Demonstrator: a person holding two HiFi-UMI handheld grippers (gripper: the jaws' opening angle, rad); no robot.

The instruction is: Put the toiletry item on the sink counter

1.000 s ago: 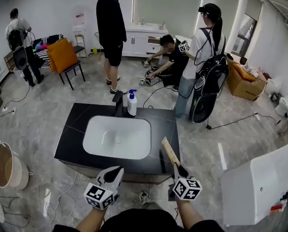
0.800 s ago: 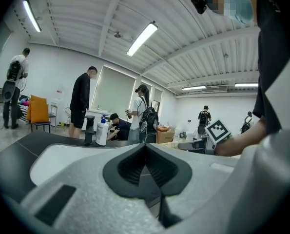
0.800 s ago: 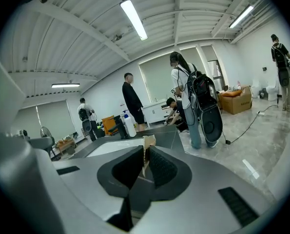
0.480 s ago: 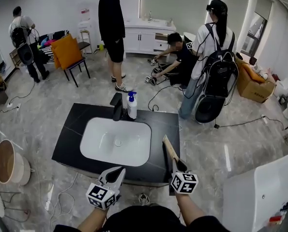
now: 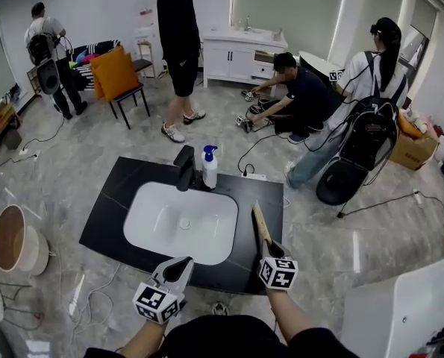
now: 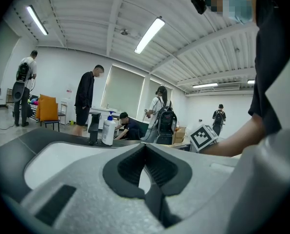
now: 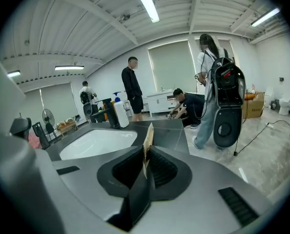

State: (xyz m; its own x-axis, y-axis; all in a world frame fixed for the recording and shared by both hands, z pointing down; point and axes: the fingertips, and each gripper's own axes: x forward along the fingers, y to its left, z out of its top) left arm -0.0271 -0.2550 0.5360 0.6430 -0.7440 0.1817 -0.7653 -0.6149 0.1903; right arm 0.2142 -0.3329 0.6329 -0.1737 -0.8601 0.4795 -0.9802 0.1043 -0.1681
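— Fixtures, centre of the head view?
— Sink counter (image 5: 106,226): black stone look, glossy, thin pale veins. Basin (image 5: 158,218): white, smooth, glazed. Faucet (image 5: 184,168): matt black.
— Smaller items?
— Pump bottle (image 5: 210,174): white plastic, blue top. Toiletry item (image 5: 259,226): pale, wood-coloured, matt. Right gripper (image 7: 145,152): grey matt plastic, finely grained; pads black, ribbed. Floor (image 5: 72,177): grey marble look, shiny.

I count on desk (image 5: 106,218): one basin (image 5: 180,222), one faucet (image 5: 185,168), one pump bottle (image 5: 210,168) at far edge. One tan toiletry item (image 5: 260,226) in my right gripper (image 5: 271,248). Four people (image 5: 178,28) beyond.
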